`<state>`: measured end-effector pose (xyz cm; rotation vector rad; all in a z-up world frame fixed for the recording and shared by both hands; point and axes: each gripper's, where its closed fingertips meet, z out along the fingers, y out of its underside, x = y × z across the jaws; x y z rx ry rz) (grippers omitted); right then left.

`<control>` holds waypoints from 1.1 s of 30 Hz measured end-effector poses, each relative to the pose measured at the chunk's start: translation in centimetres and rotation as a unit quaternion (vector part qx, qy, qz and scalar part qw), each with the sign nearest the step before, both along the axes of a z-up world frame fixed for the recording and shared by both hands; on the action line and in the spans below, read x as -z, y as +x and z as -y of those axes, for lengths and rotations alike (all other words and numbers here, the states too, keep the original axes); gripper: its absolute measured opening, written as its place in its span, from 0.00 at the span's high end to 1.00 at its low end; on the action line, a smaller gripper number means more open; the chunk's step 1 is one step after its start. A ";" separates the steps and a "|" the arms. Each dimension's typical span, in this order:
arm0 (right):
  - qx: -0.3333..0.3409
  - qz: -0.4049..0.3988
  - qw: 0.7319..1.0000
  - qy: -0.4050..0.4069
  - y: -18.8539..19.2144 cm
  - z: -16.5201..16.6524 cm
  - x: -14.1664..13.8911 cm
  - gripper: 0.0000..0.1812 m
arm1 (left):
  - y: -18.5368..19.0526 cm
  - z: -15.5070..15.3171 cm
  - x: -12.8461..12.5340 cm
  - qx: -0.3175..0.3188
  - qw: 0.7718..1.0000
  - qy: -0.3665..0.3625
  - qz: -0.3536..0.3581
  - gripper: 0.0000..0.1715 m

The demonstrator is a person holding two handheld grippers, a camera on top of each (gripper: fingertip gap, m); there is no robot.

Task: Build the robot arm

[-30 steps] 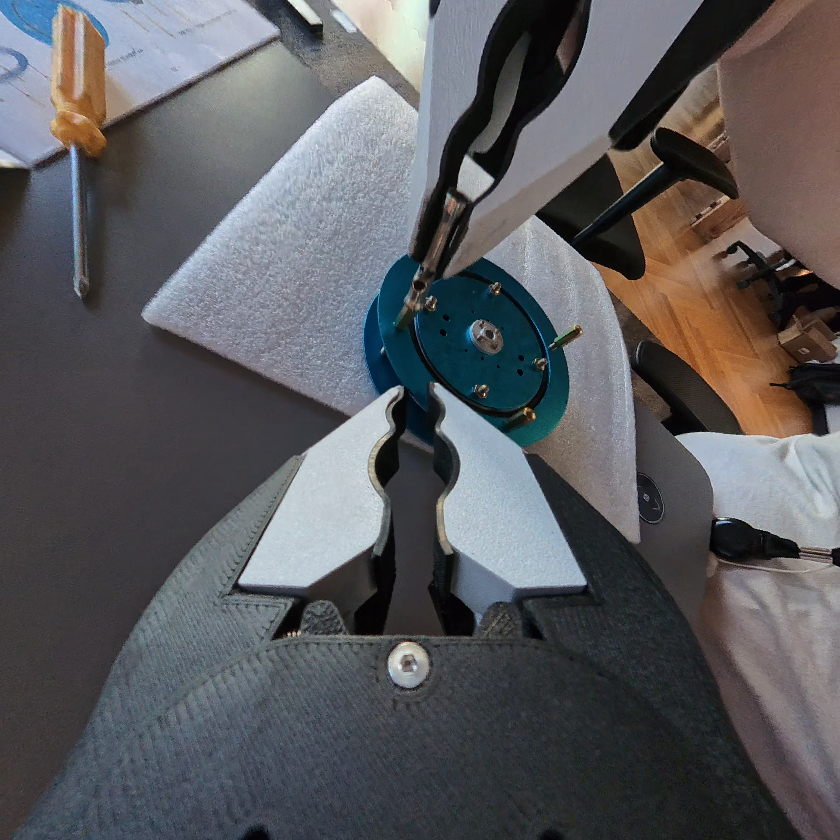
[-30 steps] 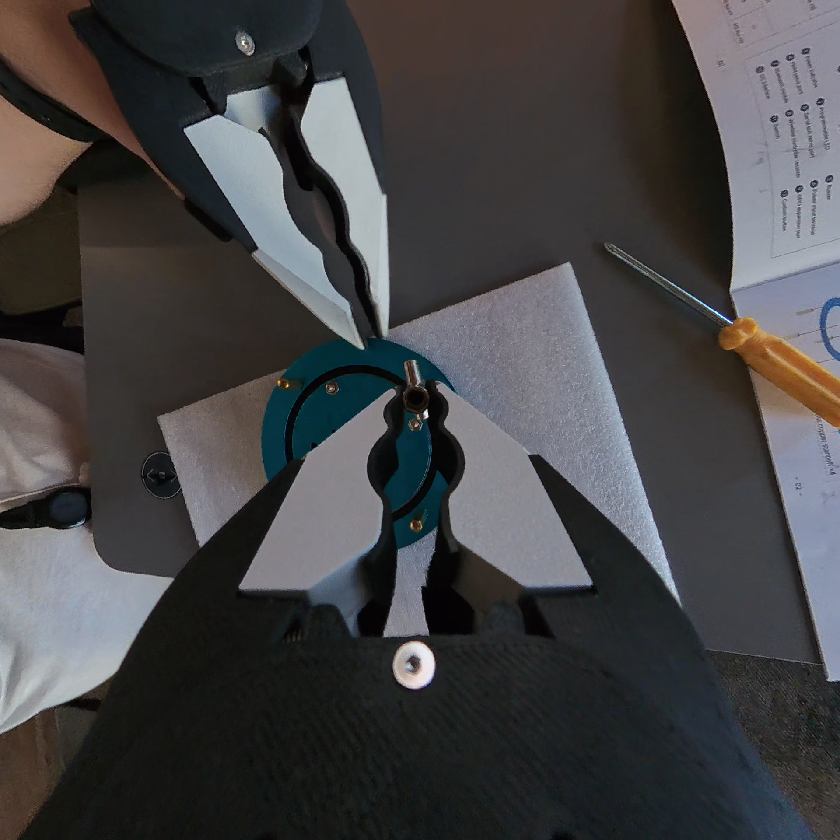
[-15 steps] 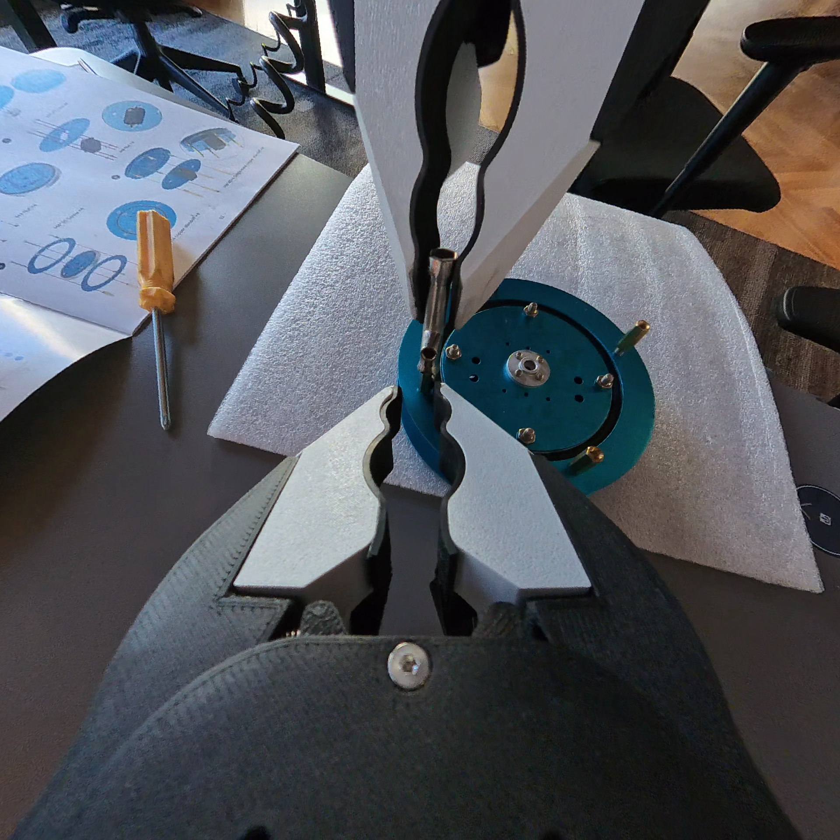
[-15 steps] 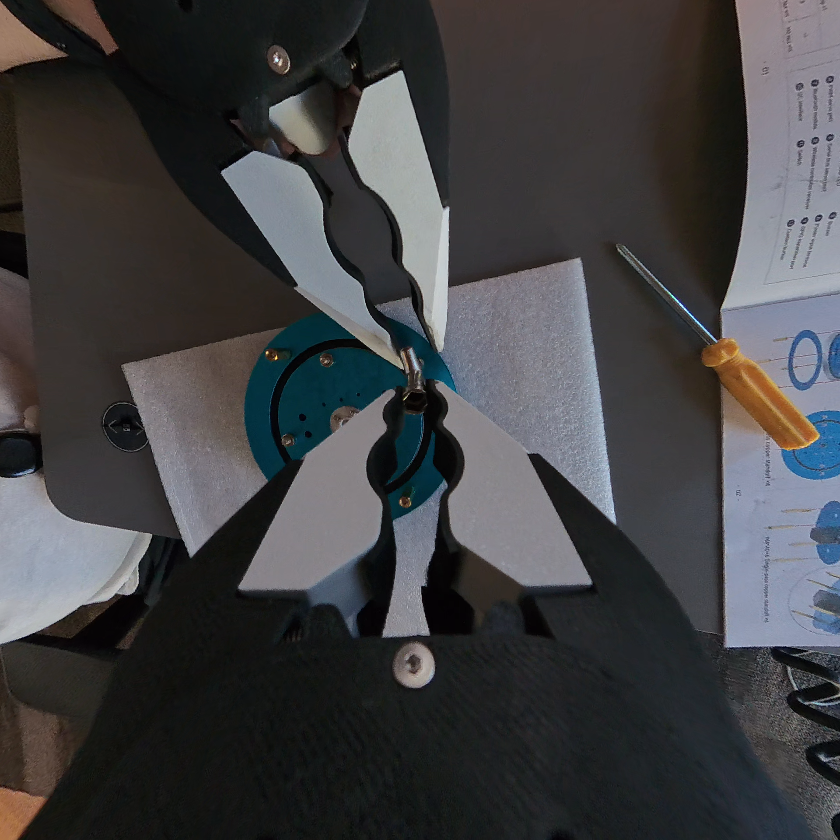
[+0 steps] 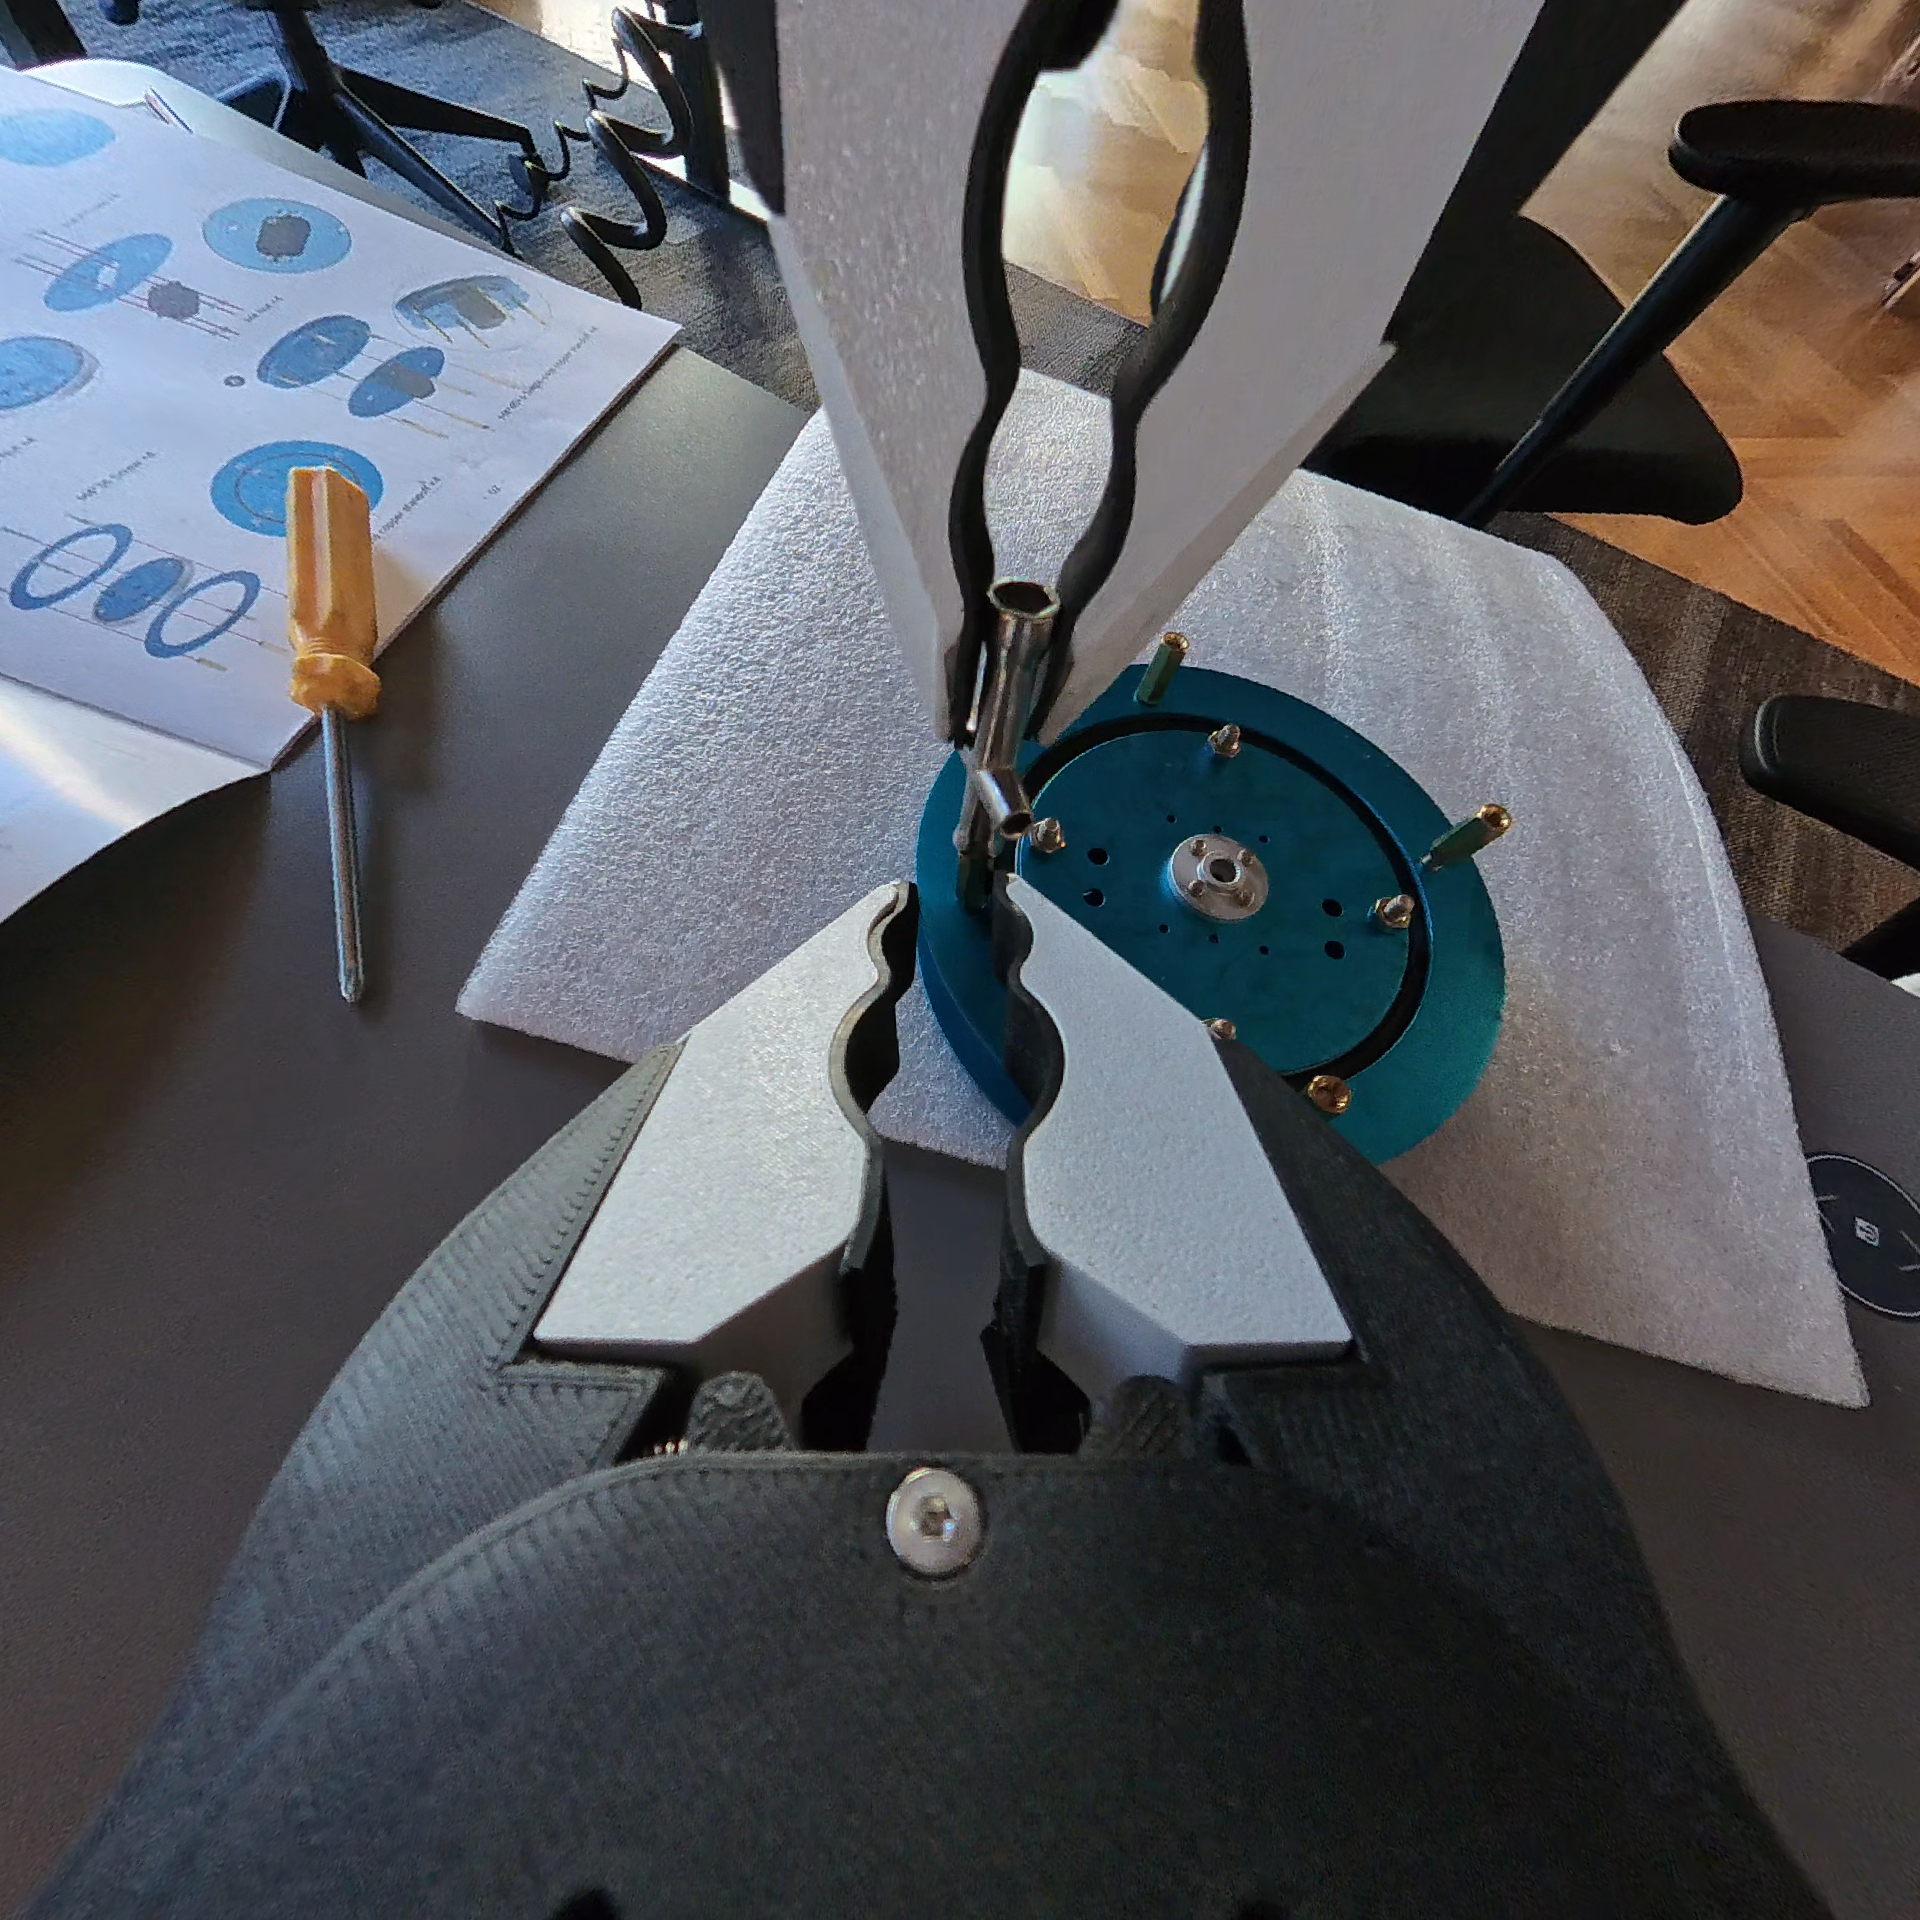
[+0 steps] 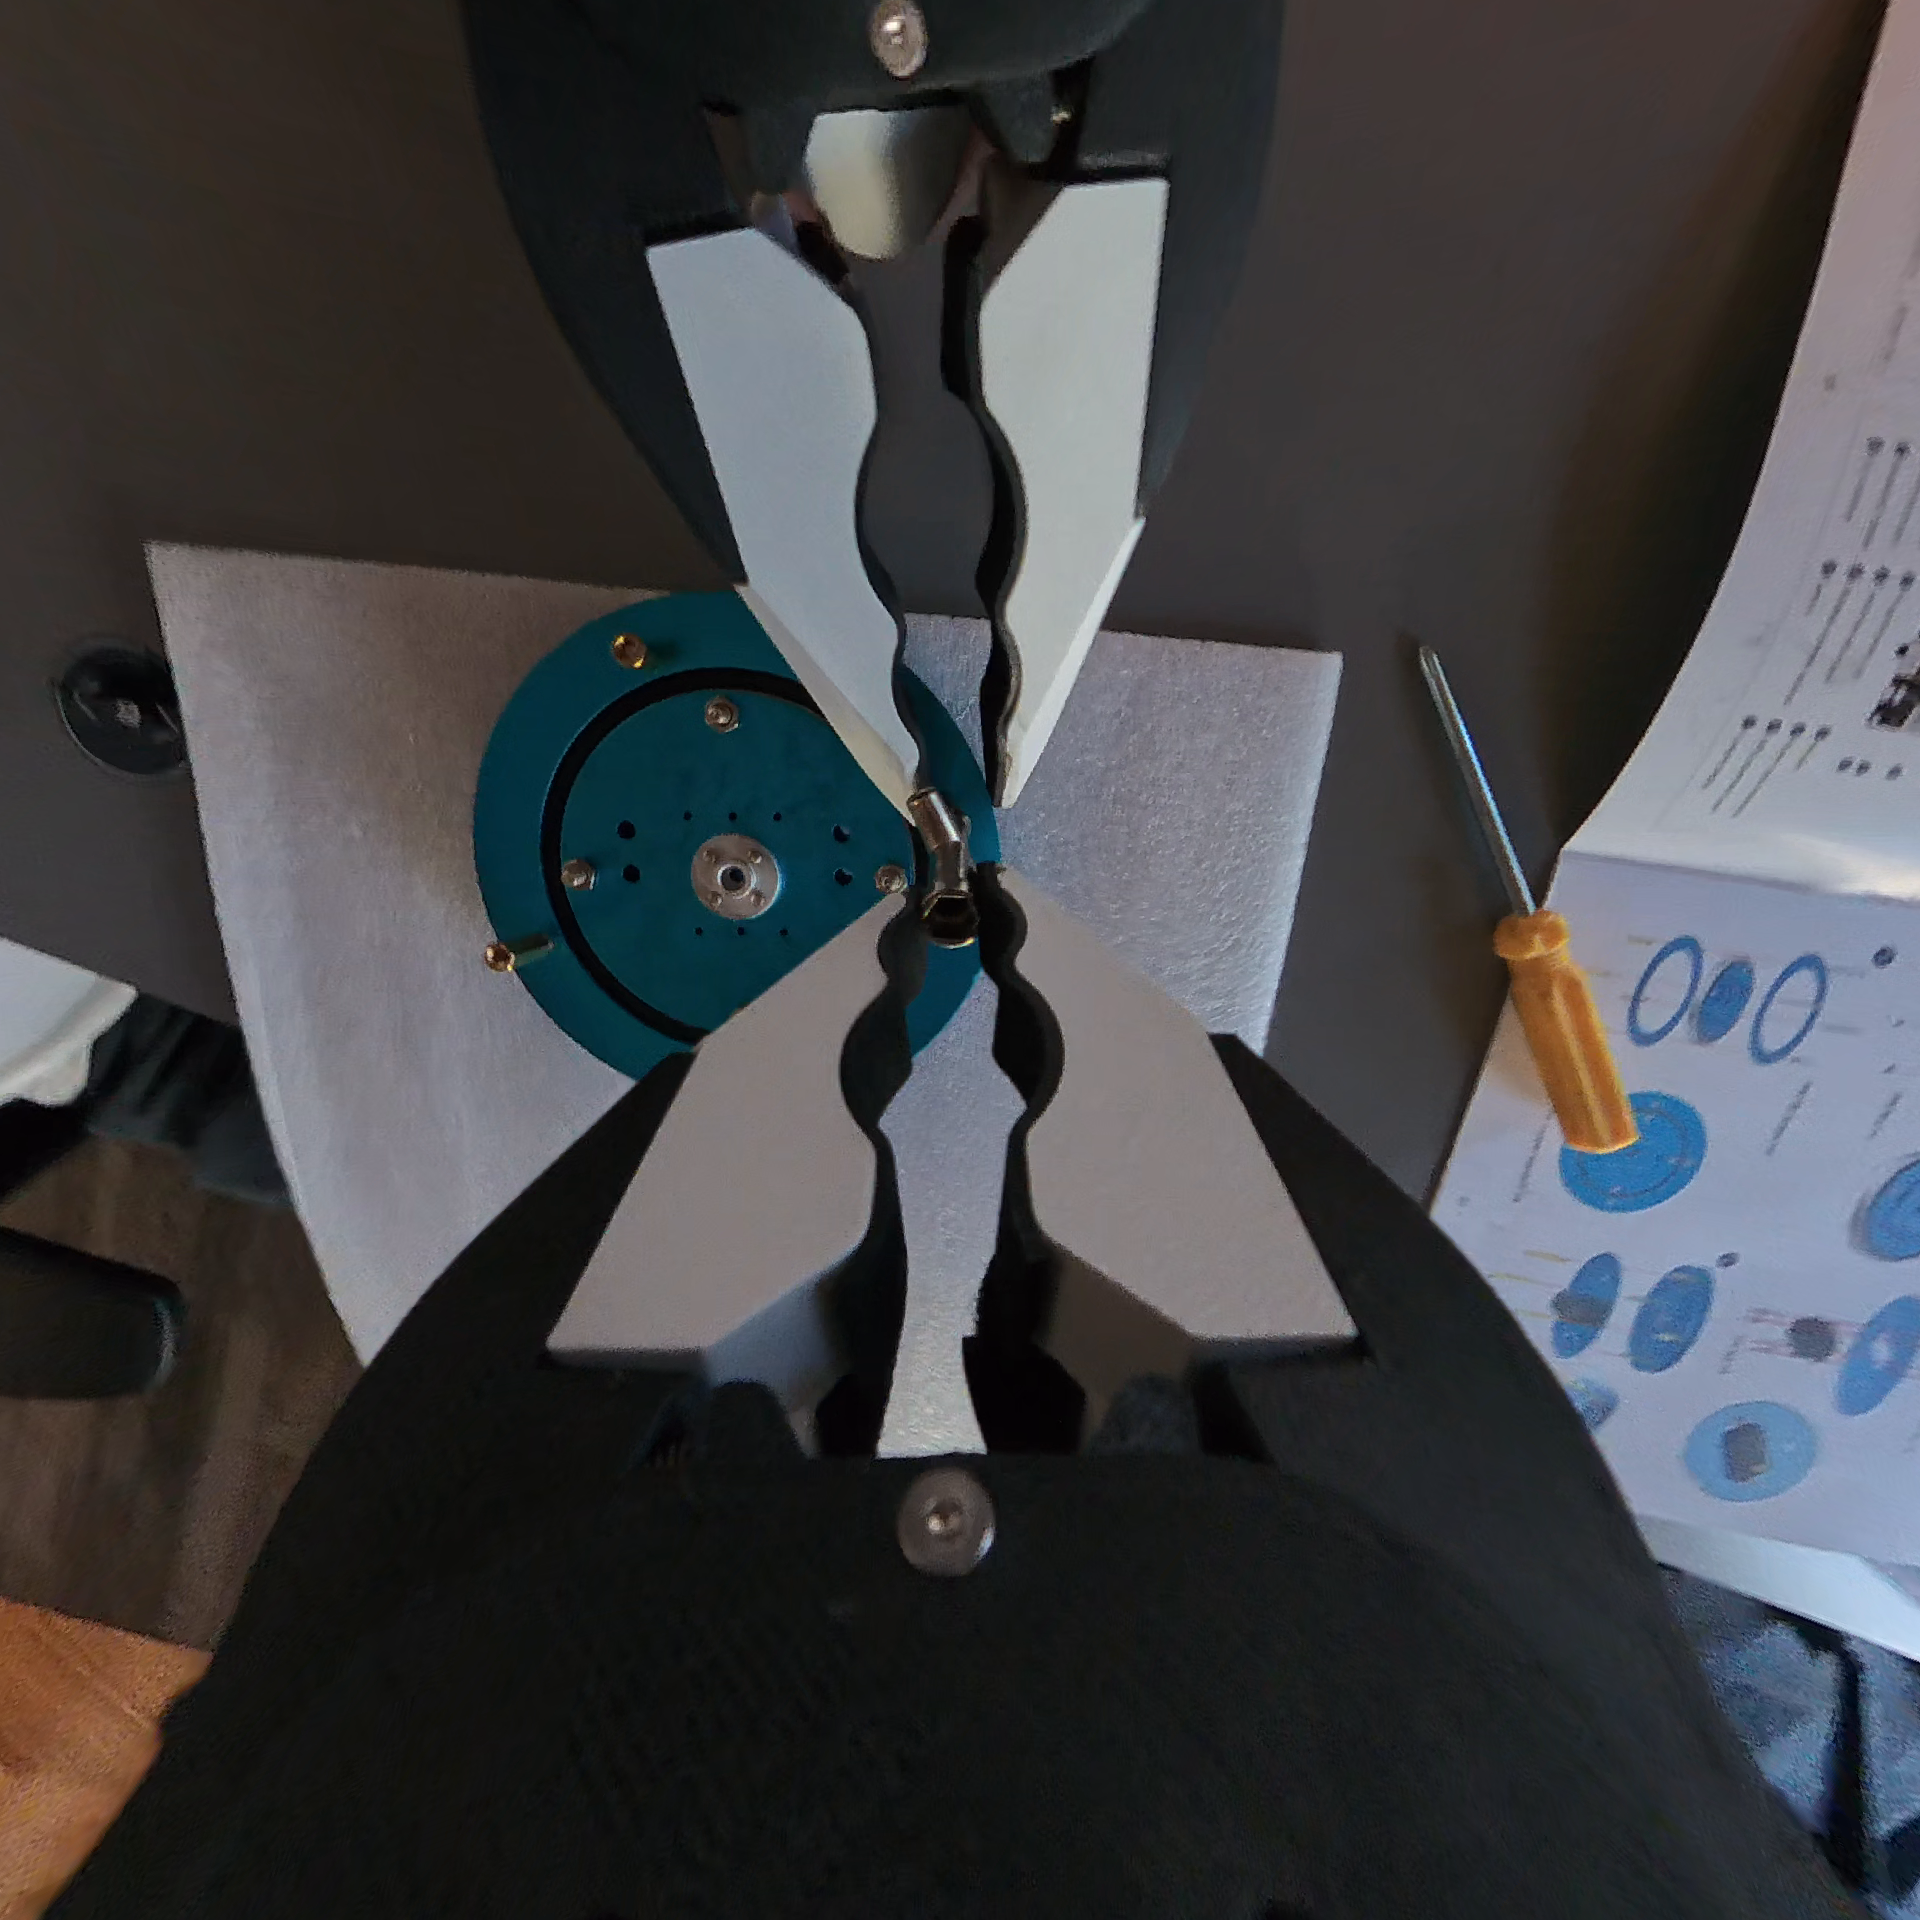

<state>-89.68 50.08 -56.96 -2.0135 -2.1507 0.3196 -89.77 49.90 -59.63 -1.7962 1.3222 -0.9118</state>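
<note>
A blue round metal disc (image 5: 1299,831) lies on a white foam sheet (image 5: 727,727). Brass standoffs (image 5: 1465,831) stand along its rim. My left gripper (image 5: 956,899) is closed to a narrow gap on the disc's near rim, one finger on top and one outside the edge. My right gripper (image 5: 1010,701) comes down from above, shut on a small steel socket wrench (image 5: 1023,634). The wrench's lower end sits on a standoff at the rim. In the right wrist view the right gripper (image 6: 951,899) holds the wrench (image 6: 940,831) over the disc (image 6: 665,831), facing the left gripper (image 6: 956,784).
An orange-handled screwdriver (image 5: 327,582) lies on the dark table, partly on an open printed manual (image 5: 208,364); both also show in the right wrist view (image 6: 1558,1039). A grey slab with a round black sticker (image 5: 1870,1236) lies under the foam. Office chairs (image 5: 1558,416) stand beyond the table edge. The grippers are tip to tip, or close to it.
Both grippers have swung around the disc and now face each other head-on. The right gripper has turned with the wrench still on the rim standoff. The left stays on the rim.
</note>
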 end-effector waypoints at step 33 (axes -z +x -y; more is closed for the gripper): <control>0.248 -0.060 0.963 -0.084 -0.2 -0.2 0.1 0.95 | 0.2 0.1 0.1 -0.005 0.999 0.045 -0.016 0.93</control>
